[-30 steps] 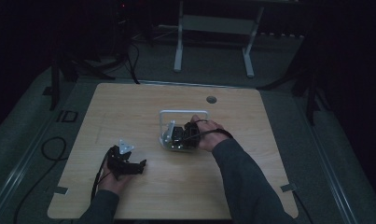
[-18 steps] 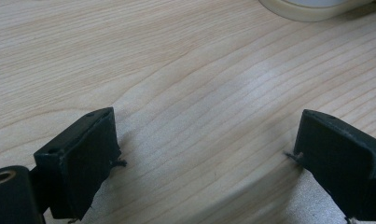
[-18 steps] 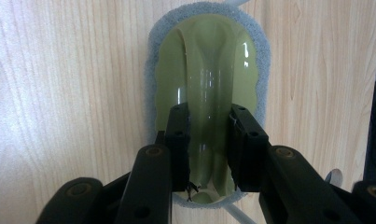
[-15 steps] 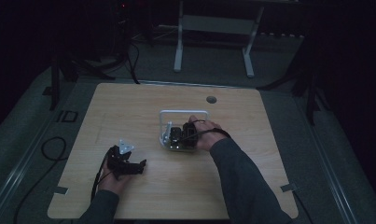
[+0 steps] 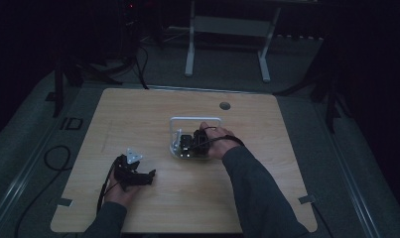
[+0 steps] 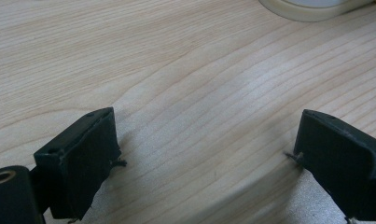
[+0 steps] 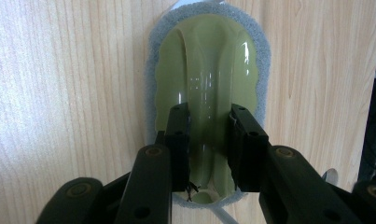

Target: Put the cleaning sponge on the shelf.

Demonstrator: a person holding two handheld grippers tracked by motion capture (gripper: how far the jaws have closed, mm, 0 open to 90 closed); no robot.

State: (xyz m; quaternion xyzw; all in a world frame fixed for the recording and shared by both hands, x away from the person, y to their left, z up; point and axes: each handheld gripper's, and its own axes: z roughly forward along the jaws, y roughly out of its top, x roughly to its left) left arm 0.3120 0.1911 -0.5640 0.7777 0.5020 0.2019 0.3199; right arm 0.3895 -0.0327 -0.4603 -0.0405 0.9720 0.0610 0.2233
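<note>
Right gripper (image 7: 208,140) clamped on raised centre ridge of olive-green scrubber (image 7: 209,70), jaws straddling the handle from above. Scrubber flat on table (image 5: 138,114), grey sponge pad (image 7: 153,60) showing round its edge. From high view, right gripper (image 5: 190,144) mid-table, low over a white wire-frame holder (image 5: 195,120); scrubber sits at that spot, just near of centre.

Left gripper (image 6: 204,154) parked near-left, jaws wide apart, nothing between them, resting over bare wood. Pale rim of some round object (image 6: 311,9) at far edge of its view, unidentified.

Risks, judged from here:
- Glossy plastic ridge, narrow contact patch: likely slip or twist on lift.
- Grip near one end of handle: far end may droop, pad drag on table.
- Wire frame close by: snag on way out if lifted at an angle.
</note>
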